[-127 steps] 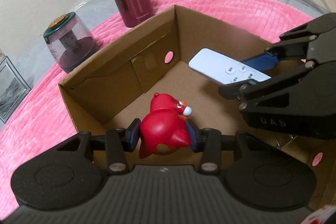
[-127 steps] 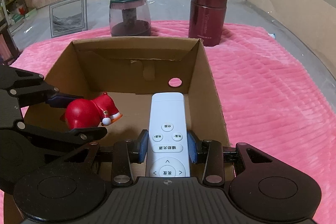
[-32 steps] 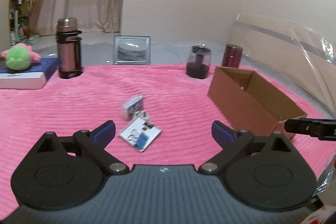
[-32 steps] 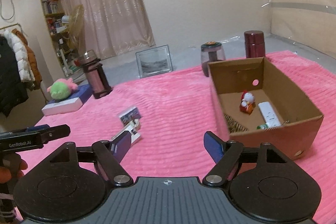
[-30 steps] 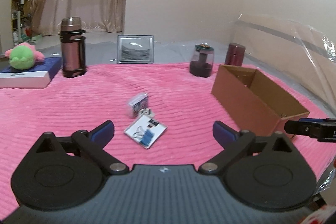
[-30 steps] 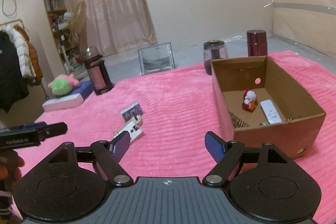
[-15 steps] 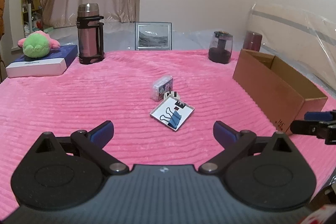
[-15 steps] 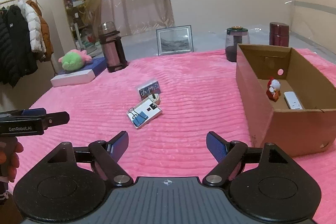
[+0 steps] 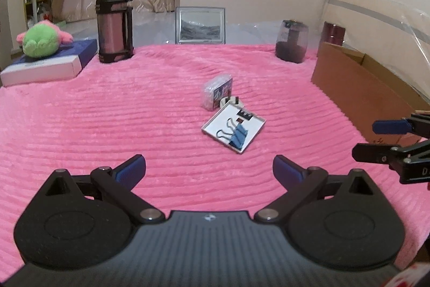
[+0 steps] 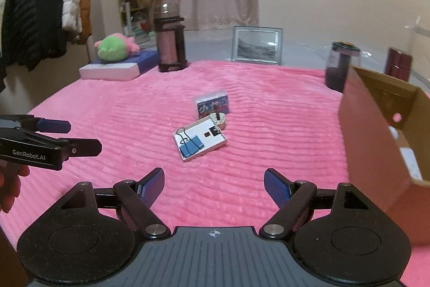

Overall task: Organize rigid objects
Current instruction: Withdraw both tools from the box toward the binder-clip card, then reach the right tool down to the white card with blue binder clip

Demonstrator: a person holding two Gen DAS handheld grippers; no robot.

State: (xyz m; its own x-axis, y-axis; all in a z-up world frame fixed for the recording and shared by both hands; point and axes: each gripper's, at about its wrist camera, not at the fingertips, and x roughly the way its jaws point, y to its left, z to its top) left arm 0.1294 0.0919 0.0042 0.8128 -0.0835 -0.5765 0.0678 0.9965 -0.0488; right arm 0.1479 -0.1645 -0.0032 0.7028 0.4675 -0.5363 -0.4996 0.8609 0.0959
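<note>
Left gripper (image 9: 209, 167) wide open, empty, hovers over pink ribbed plush blanket (image 9: 107, 125). Right gripper (image 10: 214, 183) same: wide open, nothing held. Ahead of both, mid-blanket: flat white rectangular binder-clip box (image 9: 233, 126), blue clip pictured on lid; small clear plastic card case (image 9: 217, 92) just behind; small round item between, unclear. Brown cardboard box (image 10: 376, 131) at right. Box likely light, stiff, smooth; grip across short edges, soft pile gives under fingertips.

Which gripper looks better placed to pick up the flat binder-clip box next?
Probably the left gripper: its open jaws point almost straight at the binder-clip box. The right gripper, also open, sits nearer the cardboard box.
</note>
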